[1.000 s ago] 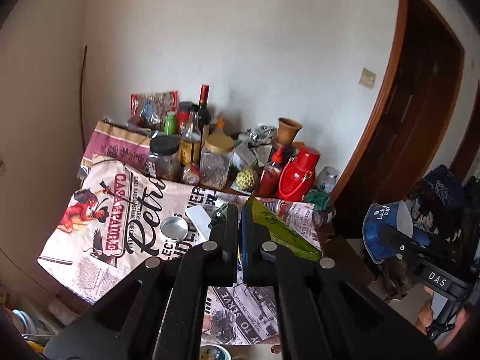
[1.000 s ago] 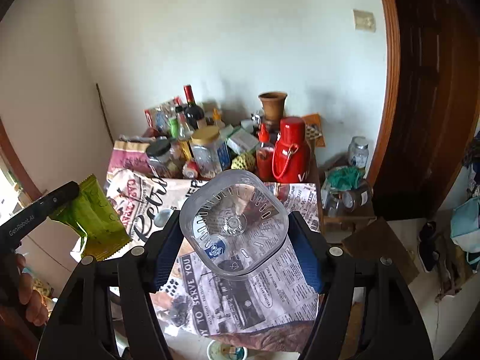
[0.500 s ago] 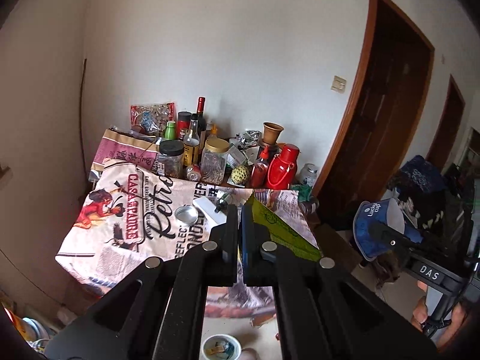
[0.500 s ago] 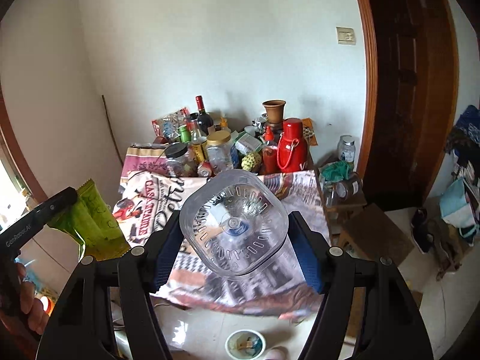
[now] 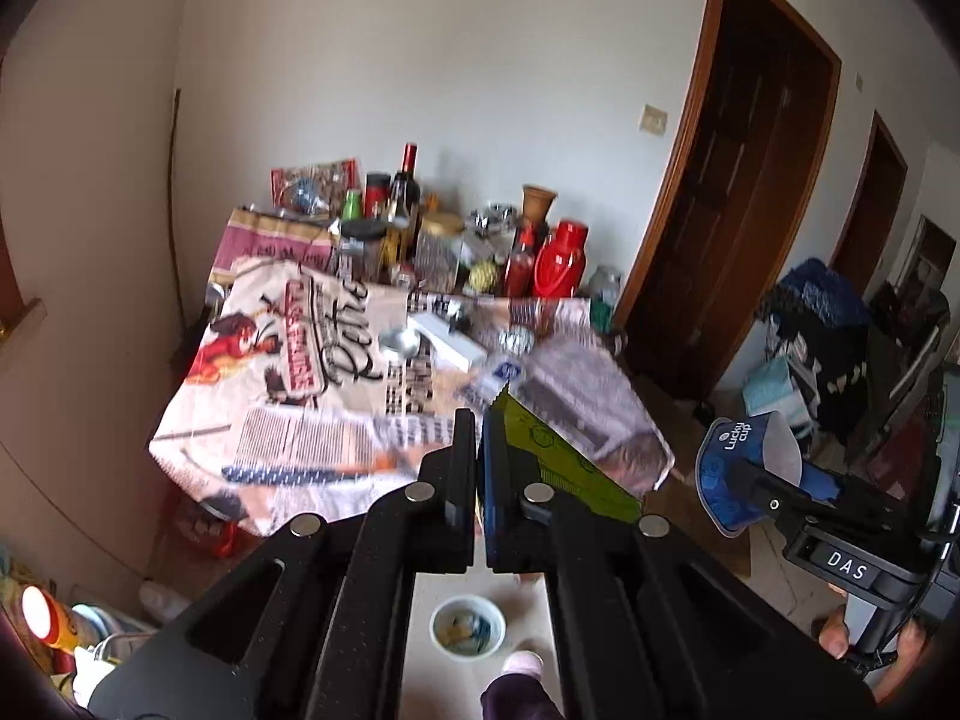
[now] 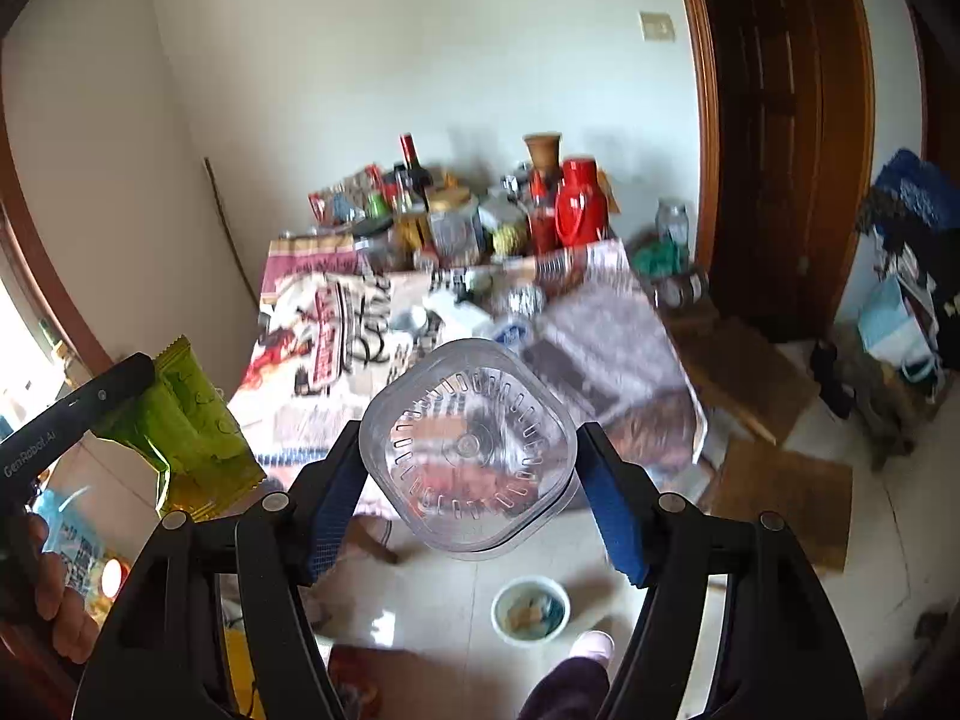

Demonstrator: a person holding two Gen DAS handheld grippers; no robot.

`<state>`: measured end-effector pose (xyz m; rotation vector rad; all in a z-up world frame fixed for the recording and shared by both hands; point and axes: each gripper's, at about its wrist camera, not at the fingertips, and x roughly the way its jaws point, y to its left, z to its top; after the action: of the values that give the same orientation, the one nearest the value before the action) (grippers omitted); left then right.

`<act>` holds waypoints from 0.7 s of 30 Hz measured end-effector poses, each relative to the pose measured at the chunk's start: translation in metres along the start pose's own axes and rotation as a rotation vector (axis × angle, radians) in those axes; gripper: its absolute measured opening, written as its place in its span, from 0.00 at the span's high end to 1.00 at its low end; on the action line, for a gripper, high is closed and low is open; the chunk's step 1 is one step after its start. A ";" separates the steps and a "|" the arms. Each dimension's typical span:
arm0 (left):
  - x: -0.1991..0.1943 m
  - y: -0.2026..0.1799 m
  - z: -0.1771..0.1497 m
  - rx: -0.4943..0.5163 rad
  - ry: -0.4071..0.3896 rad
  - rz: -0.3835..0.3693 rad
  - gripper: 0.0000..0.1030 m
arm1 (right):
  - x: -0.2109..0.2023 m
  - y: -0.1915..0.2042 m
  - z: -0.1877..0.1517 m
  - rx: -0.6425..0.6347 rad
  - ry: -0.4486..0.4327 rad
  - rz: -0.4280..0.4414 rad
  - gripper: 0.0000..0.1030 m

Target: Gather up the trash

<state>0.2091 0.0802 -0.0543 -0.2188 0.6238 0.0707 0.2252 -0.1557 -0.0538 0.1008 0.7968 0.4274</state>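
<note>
The left gripper (image 5: 477,450) has its fingers pinched tight on a green wrapper (image 5: 558,462), which sticks out toward 2 o'clock in the left wrist view. The right gripper (image 6: 474,462) holds a clear plastic cup (image 6: 468,444) between its blue pads, fingers set wide around its sides. Both pieces of trash hang in the air, off the cluttered surface (image 6: 606,324) at 12 o'clock. The step in hand looks like carrying them to a bin, which I cannot see. To do it well, keep steady pressure on the cup, since its thin walls may buckle or slip. The tiled floor gives open room, but a small bowl (image 6: 531,609) sits at 6 o'clock near the person's foot (image 6: 591,645), and cardboard (image 6: 780,492) lies at 3 o'clock.
</note>
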 end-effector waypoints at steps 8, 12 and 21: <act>0.026 0.000 -0.036 -0.011 0.114 -0.004 1.00 | 0.018 -0.003 -0.027 0.004 0.103 -0.010 0.36; 0.058 0.000 -0.060 -0.023 0.182 0.001 1.00 | 0.039 -0.012 -0.043 0.002 0.153 -0.017 0.36; 0.172 -0.001 -0.155 -0.086 0.380 0.024 1.00 | 0.126 -0.054 -0.095 -0.015 0.263 -0.009 0.35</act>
<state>0.2603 0.0448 -0.2772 -0.3115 1.0029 0.0795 0.2536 -0.1603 -0.2183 0.0266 1.0521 0.4436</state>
